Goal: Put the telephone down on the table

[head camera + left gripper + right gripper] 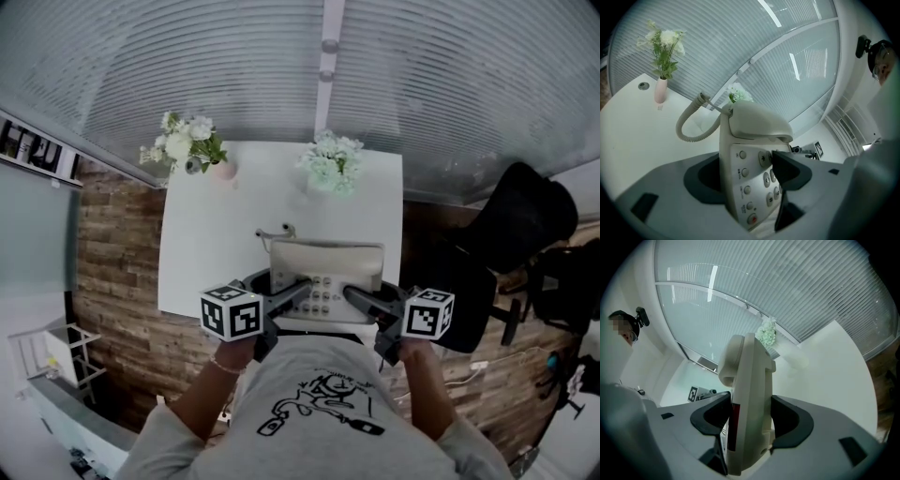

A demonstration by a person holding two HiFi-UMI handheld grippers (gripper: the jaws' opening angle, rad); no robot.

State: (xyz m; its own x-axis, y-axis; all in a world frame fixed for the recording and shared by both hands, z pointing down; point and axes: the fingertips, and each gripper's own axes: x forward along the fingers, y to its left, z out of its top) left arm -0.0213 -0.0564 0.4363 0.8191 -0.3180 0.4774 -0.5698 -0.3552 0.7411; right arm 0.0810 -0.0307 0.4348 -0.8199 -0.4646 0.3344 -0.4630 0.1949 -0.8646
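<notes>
Holding the telephone [326, 262] from both sides, low and close to the body. My left gripper [298, 291] has its jaws spread wide across it, one pad on the keypad face and the other at the back. My right gripper [356, 298] pinches the opposite edge between both pads. Both point slightly downward. The phone sits tilted over the near edge of the white table [202, 253]; I cannot tell if it touches. Its cord [277, 230] loops just beyond. Bare tabletop lies left, right and farther on. At the far edge stand a pink vase [222, 170] and a second flower bunch [331, 161], with ribbed blinds [422, 84] behind.
</notes>
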